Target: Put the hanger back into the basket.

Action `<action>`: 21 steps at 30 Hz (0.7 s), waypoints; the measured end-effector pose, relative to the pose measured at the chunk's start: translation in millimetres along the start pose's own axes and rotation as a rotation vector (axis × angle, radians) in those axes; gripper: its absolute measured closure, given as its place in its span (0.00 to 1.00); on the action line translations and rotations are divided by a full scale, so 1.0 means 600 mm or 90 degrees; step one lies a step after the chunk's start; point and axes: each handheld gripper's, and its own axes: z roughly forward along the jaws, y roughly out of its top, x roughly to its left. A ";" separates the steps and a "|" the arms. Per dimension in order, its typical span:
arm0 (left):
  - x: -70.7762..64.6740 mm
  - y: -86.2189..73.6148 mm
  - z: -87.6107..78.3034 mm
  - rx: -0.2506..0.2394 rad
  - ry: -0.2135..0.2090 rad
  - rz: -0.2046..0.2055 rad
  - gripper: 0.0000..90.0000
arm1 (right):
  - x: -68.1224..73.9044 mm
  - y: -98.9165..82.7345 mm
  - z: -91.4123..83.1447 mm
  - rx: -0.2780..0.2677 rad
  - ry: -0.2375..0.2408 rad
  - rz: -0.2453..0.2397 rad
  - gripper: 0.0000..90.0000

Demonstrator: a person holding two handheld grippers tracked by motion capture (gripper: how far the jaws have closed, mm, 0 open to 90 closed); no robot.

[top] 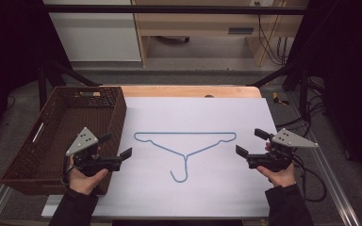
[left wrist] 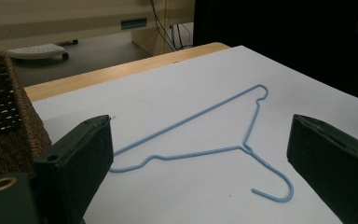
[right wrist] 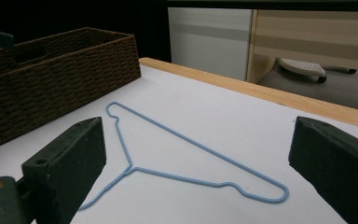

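A thin blue wire hanger (top: pixel 185 147) lies flat on the white sheet (top: pixel 198 113), its hook toward the person. My left gripper (top: pixel 119 146) hovers left of the hanger, beside the basket, jaws wide apart and holding nothing. My right gripper (top: pixel 250 142) hovers right of the hanger, also open and holding nothing. In the left gripper view the hanger (left wrist: pixel 200 142) lies ahead between the two black jaws. In the right gripper view the hanger (right wrist: pixel 186 158) lies likewise between the spread jaws. Neither gripper touches it.
A dark brown woven basket (top: pixel 37 155) stands at the table's left edge, seen too in the right gripper view (right wrist: pixel 51 84). The wooden table edge (top: pixel 188 91) runs along the back. Cables trail off the right side, and furniture stands on the floor beyond.
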 end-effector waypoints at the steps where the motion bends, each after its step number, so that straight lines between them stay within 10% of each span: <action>1: -0.001 0.000 0.002 0.001 -0.001 0.000 0.07 | 0.000 0.000 0.000 0.000 0.001 0.000 0.05; 21: -0.035 -0.013 0.033 0.023 -0.033 0.007 0.09 | 0.026 0.004 0.033 0.044 0.008 -0.034 0.08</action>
